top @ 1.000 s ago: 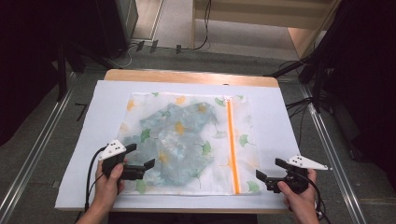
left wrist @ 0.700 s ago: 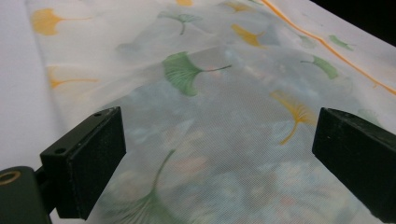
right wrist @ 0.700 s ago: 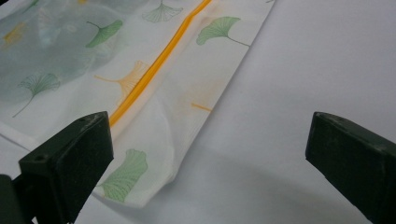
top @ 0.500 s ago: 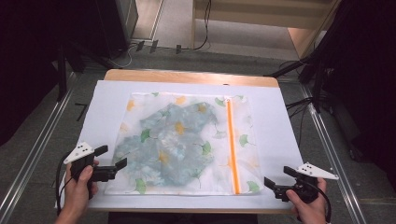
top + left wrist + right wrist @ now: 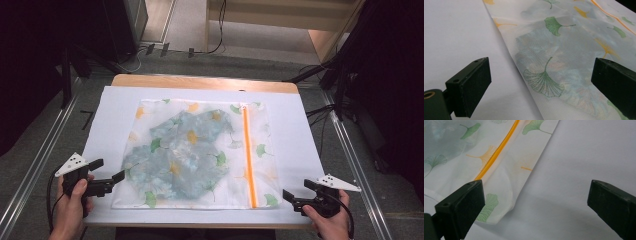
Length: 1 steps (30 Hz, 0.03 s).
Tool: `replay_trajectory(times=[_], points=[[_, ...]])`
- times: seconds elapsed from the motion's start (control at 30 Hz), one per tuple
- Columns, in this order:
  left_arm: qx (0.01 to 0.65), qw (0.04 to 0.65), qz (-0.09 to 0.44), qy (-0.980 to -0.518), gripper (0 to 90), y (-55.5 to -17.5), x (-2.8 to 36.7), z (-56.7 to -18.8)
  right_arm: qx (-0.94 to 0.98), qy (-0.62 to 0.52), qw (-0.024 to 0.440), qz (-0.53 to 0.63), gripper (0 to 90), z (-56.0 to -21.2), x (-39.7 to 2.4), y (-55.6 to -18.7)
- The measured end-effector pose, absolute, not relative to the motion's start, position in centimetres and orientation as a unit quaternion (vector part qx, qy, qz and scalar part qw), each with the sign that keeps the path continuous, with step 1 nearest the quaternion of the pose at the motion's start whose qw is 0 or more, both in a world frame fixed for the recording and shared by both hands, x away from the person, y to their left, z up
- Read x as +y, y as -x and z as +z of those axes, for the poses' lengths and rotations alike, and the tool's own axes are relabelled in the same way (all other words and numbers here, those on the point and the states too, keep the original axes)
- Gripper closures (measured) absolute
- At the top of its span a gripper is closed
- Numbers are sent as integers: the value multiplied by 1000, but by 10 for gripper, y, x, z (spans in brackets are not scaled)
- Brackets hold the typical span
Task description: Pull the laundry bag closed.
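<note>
Flat on a white sheet (image 5: 300, 150) covering the wooden table (image 5: 200, 81): a white mesh laundry bag printed with green and orange ginkgo leaves (image 5: 195, 155), orange zipper (image 5: 248, 157) running down near its right side, a blue-green crumpled garment (image 5: 180, 155) dimly visible through the mesh. At the bag's near left corner, held in the left hand (image 5: 67, 207), the left gripper (image 5: 107, 175), jaws spread wide and empty, one over bare sheet, the other above the mesh edge. Near the bag's near right corner, just apart from it, held in the right hand (image 5: 327, 220), the right gripper (image 5: 299, 194), jaws likewise spread wide, pinching nothing, poised over bare sheet beside the zipper end. Around the table, grey floor (image 5: 35, 150) and dark cables.
</note>
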<state>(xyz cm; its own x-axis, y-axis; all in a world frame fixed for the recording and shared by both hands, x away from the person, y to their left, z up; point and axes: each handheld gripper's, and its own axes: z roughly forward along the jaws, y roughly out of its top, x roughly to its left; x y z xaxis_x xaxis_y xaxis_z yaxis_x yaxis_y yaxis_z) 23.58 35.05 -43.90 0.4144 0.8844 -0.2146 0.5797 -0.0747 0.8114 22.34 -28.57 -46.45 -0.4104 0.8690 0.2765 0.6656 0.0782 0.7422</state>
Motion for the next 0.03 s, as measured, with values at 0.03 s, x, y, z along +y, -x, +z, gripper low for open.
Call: replay_trajectory(times=[0.03], points=[[515,442,170,-714,30,-237,349,-440,727,-527,120,424,14,-465,-285,-224]])
